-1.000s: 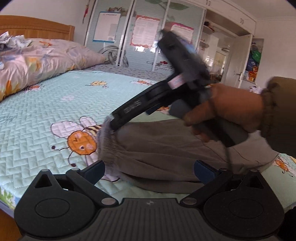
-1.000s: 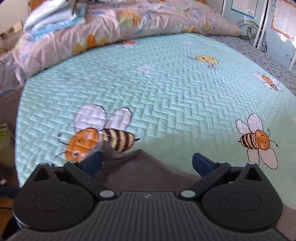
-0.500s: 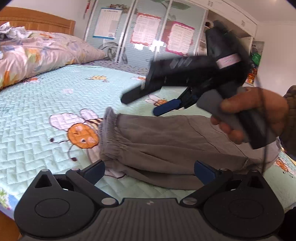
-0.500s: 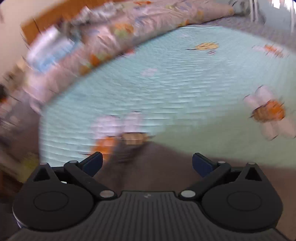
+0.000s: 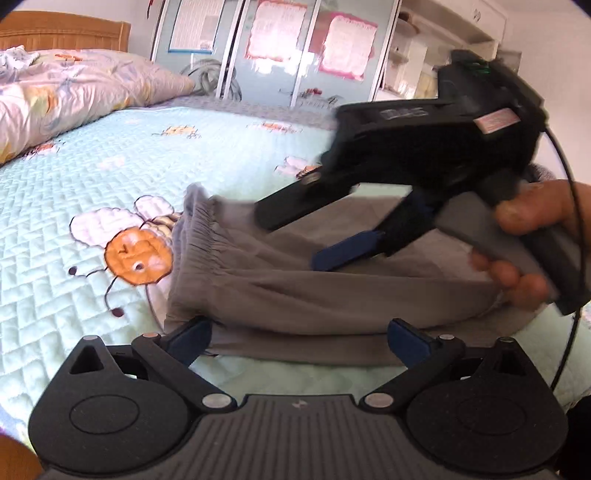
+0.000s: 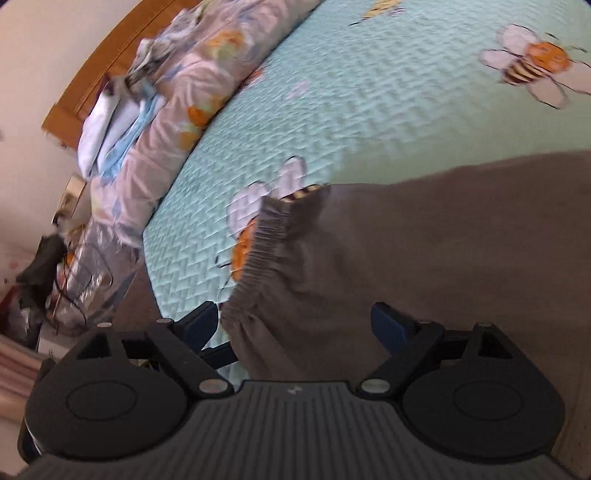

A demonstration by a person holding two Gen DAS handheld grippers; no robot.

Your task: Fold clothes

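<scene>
Grey trousers [image 5: 314, 291] lie folded lengthwise on the mint bee-print bedspread [image 5: 110, 162], elastic waistband [image 5: 195, 236] to the left. My left gripper [image 5: 299, 336] is open and empty, hovering at the trousers' near edge. My right gripper [image 5: 291, 240] is open, held in a hand above the trousers' middle. In the right wrist view the right gripper [image 6: 295, 325] is open and tilted over the trousers [image 6: 424, 258], near the waistband [image 6: 266, 243].
A floral duvet [image 5: 66, 92] is heaped at the wooden headboard [image 5: 66, 35]. Wardrobe doors with posters [image 5: 280, 48] stand behind the bed. Clutter and bags [image 6: 74, 273] sit on the floor beside the bed's edge.
The right gripper has swung right and down over the trousers and rolled sideways, its view now tilted. The left gripper has edged closer to the trousers' near edge.
</scene>
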